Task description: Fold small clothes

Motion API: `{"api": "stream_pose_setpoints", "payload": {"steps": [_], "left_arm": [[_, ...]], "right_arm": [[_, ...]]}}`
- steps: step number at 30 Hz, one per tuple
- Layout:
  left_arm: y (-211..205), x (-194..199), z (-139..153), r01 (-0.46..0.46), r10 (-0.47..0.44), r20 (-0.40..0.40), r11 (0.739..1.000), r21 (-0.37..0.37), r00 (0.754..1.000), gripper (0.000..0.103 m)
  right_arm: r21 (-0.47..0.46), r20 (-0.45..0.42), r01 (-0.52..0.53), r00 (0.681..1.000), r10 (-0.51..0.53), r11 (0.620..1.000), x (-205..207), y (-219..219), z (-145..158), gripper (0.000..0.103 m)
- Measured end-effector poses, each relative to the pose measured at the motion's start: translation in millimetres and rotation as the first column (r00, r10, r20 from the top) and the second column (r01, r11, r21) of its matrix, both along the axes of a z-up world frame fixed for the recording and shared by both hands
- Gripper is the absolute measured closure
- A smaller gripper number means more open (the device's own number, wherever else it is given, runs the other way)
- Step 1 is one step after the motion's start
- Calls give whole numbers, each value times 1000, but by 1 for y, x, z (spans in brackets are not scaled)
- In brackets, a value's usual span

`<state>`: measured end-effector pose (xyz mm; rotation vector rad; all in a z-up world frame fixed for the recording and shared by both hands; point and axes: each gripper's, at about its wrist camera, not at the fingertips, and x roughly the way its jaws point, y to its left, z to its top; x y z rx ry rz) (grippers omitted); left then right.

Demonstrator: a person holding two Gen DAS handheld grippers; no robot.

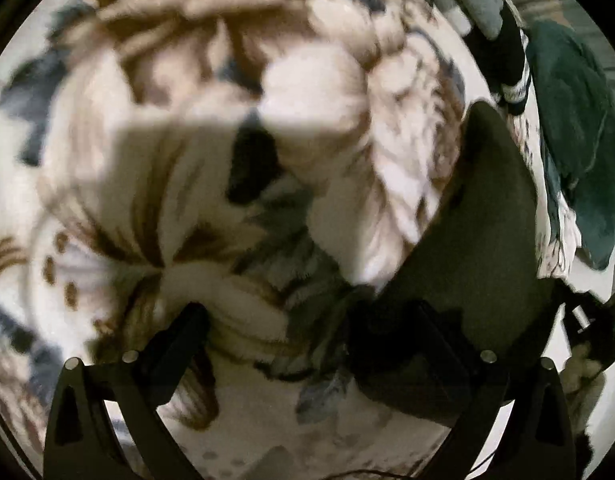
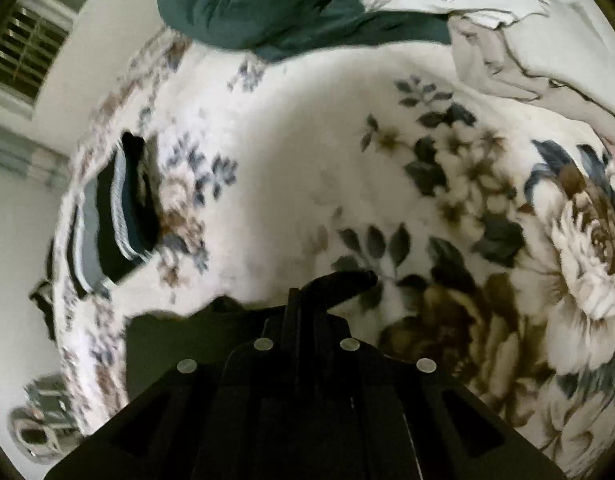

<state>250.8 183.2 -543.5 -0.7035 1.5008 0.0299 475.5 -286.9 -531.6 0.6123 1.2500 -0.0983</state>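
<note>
We are holding the left gripper (image 1: 279, 320) wide over the floral blanket (image 1: 147, 184) beside the dark olive garment (image 1: 479, 240), the right gripper (image 2: 307, 300) pinched shut with nothing visible between its fingers, and should be catching an edge squarely.

- The blanket (image 2: 291, 152) is white plush, printed with big cream-and-brown roses and slate-blue to dark grey leaves; small blue-grey flower sprigs run along its edge.
- The olive-green cloth (image 1: 483, 216) is plain and dark, with no pattern.
- The teal garment (image 2: 243, 4) is a deep, solid blue-green.
- The pale grey garment (image 2: 503, 40) is plain, off-white to light grey.
- The folded pile (image 2: 119, 216) shows black, grey and thin white stripes.
- The fingers (image 1: 179, 336) of both grippers are matt black, with small silver round studs behind them.
- The wall (image 2: 15, 240) is white.
</note>
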Motion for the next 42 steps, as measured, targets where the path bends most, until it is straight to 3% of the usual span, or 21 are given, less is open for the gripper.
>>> {"api": "stream_pose_setpoints", "payload": {"steps": [3, 6, 9, 12, 16, 18, 19, 20, 21, 22, 26, 29, 31, 33, 36, 37, 38, 40, 42], "left_arm": [[3, 2, 30, 24, -29, 46, 996, 89, 999, 0], [-1, 11, 43, 90, -102, 67, 982, 163, 993, 0], [-10, 21, 41, 149, -164, 61, 968, 203, 985, 0], [-42, 37, 34, 182, -197, 50, 959, 217, 979, 0], [-66, 47, 26, 209, -226, 43, 947, 242, 973, 0], [-75, 50, 25, 218, -235, 38, 941, 260, 971, 0], [-78, 51, 26, 224, -242, 36, 936, 271, 970, 0], [-81, 52, 27, 228, -247, 34, 932, 282, 968, 0], [-83, 54, 28, 232, -252, 32, 928, 291, 967, 0], [-87, 57, 28, 240, -261, 31, 923, 300, 965, 0], [-98, 61, 31, 275, -299, 22, 902, 334, 954, 0], [-102, 61, 31, 290, -314, 16, 895, 339, 949, 0], [-101, 59, 32, 283, -306, 16, 897, 339, 952, 0], [-100, 58, 34, 270, -292, 18, 904, 332, 956, 0], [-98, 61, 40, 258, -288, 38, 904, 341, 957, 0], [-98, 62, 42, 258, -292, 45, 901, 349, 955, 0], [-97, 63, 44, 261, -298, 53, 897, 358, 953, 0], [-99, 70, 46, 263, -306, 59, 889, 375, 950, 0], [-100, 78, 47, 259, -307, 71, 889, 378, 949, 0]], "right_arm": [[29, -127, -33, 991, 36, 999, 4, 11, -28, 97], [182, -255, 86, 966, -38, 980, -20, -11, -58, 92], [282, -327, 225, 937, -127, 933, -72, -32, -75, 64], [338, -393, 296, 907, -152, 893, -114, -30, -90, 62], [464, -505, 397, 853, -131, 792, -160, -6, -117, 60], [506, -490, 428, 857, -158, 749, -172, 6, -119, 60], [488, -476, 433, 860, -185, 758, -174, 9, -116, 62], [455, -452, 433, 865, -217, 778, -176, 10, -107, 92], [423, -430, 418, 874, -227, 804, -176, 11, -98, 99], [370, -395, 397, 886, -244, 840, -177, 11, -80, 99], [255, -315, 343, 913, -258, 904, -192, 7, -24, 101], [196, -391, 296, 898, -202, 935, -208, 5, -24, 103], [167, -468, 311, 860, -202, 936, -220, -3, -45, 103], [247, -511, 371, 834, -205, 895, -225, -14, -65, 103], [349, -474, 395, 857, -203, 850, -207, -27, -74, 101], [357, -441, 371, 876, -195, 857, -194, -30, -72, 99], [362, -400, 338, 898, -182, 869, -179, -31, -70, 89], [390, -326, 281, 933, -154, 877, -145, -32, -72, 42], [397, -284, 214, 953, -102, 892, -109, -29, -83, 37]]}}
